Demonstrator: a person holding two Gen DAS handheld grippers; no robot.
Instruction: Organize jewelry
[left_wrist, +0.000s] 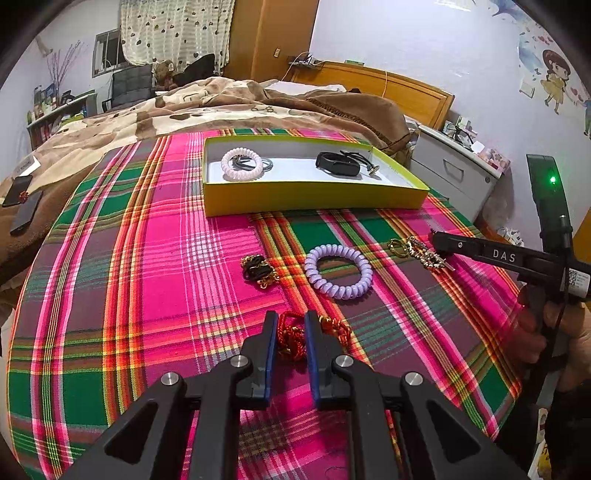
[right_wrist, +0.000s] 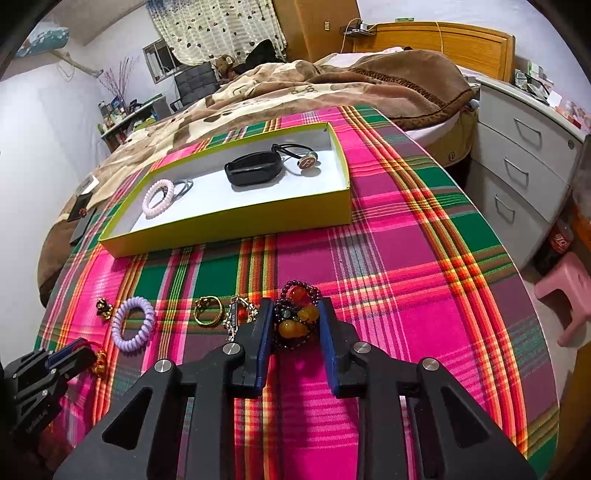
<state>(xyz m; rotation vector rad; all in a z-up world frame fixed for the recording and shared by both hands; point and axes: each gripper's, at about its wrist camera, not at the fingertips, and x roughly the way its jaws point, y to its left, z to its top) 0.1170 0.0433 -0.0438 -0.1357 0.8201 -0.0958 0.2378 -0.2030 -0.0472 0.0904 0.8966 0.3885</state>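
Plaid cloth (left_wrist: 166, 258); right gripper (right_wrist: 296, 317) marked "DAS" straddles bead bracelet (right_wrist: 297, 314); left gripper (left_wrist: 290, 332) straddles red cord (left_wrist: 291, 338).

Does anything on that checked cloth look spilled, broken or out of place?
Nothing looks broken or spilled. Several pieces simply lie loose on the cloth outside the yellow box, like the purple coil band and gold ring.

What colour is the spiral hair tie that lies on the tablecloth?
The spiral hair tie is pale lilac, seen best from the left wrist.
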